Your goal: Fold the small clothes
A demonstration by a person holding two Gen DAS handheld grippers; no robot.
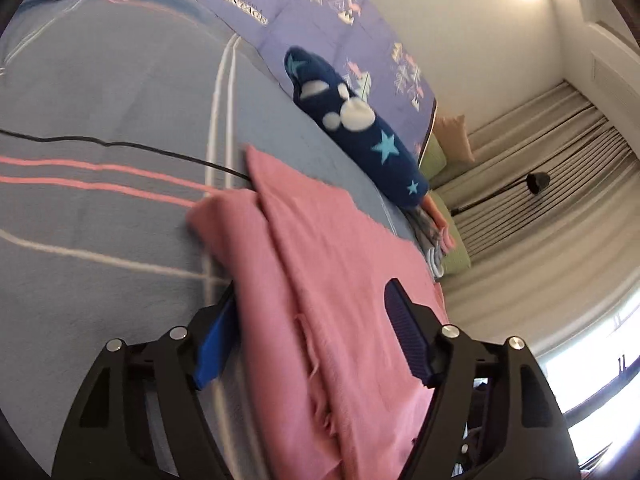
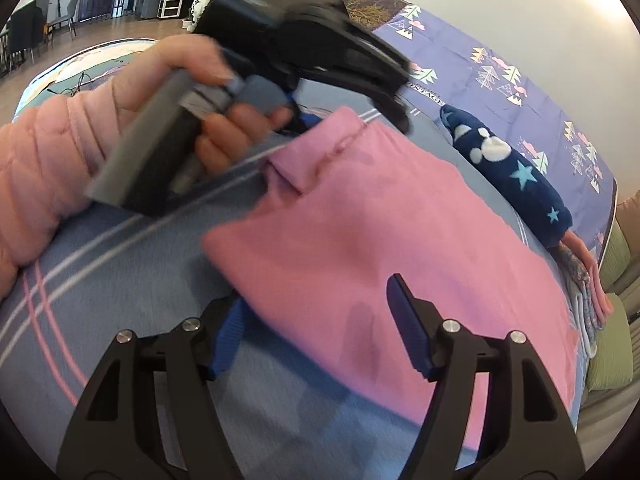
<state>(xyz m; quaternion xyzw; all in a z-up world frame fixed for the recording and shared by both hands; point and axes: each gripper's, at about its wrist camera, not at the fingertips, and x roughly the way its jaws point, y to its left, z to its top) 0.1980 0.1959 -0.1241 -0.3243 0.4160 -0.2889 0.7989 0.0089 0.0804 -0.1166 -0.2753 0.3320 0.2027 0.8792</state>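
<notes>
A pink garment (image 1: pixel 320 264) lies folded on the blue striped bedspread (image 1: pixel 100 100). My left gripper (image 1: pixel 312 312) is open, its jaws wide apart on either side of the garment's near edge, one finger under the cloth's left side. In the right wrist view the pink garment (image 2: pixel 380 240) fills the middle. My right gripper (image 2: pixel 316 304) is open, its jaws straddling the garment's near corner. The left gripper (image 2: pixel 352 80), held by a hand in a pink sleeve, sits at the garment's far edge.
A navy plush garment with stars (image 1: pixel 360 128) lies rolled beyond the pink one, also in the right wrist view (image 2: pixel 516 176). A purple patterned sheet (image 1: pixel 320 12) lies behind it. A black cable (image 1: pixel 120 145) crosses the bedspread. Folded clothes (image 2: pixel 588 288) sit at the right edge.
</notes>
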